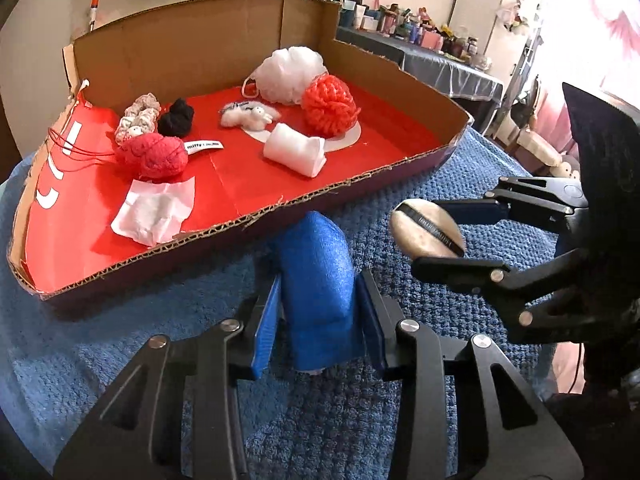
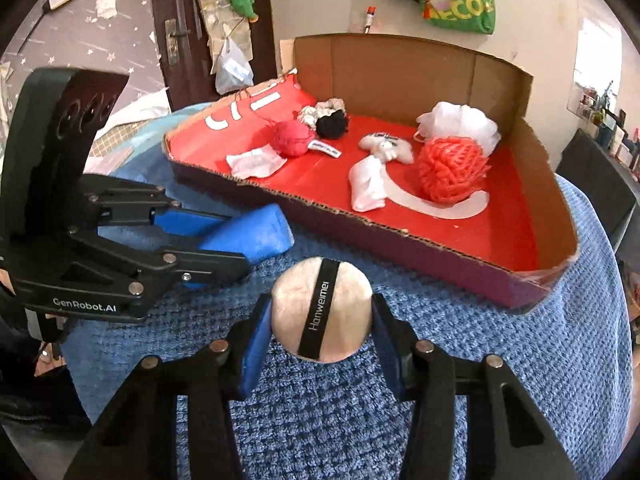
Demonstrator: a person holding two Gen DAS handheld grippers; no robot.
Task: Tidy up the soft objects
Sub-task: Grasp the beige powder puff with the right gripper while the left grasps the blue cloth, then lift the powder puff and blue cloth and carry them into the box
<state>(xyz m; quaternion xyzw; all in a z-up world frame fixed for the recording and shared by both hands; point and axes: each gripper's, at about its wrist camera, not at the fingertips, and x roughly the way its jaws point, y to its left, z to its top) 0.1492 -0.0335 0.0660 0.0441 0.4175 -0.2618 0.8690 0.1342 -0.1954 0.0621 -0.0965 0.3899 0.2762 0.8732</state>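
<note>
My left gripper [image 1: 318, 292] is shut on a blue rolled cloth [image 1: 316, 256], which stands on the blue knitted blanket just in front of the cardboard tray [image 1: 360, 188]. To its right, my right gripper [image 2: 322, 320] is shut on a round cream powder puff [image 2: 344, 300] with a black strap; both blue pads touch its sides. The left wrist view shows the same puff [image 1: 424, 228] edge-on between the right fingers. Inside the red-lined tray lie a white mesh puff [image 1: 290, 74], an orange yarn ball [image 1: 330, 106], a rolled white cloth [image 1: 294, 152] and a red knitted ball [image 1: 156, 156].
Also in the tray are a small white plush [image 1: 250, 116], a black scrunchie [image 1: 176, 118], a cream scrunchie [image 1: 138, 116] and a white tissue [image 1: 154, 212]. The tray's back and right walls are tall and its front rim is low. A blue blanket [image 1: 120, 340] covers the surface.
</note>
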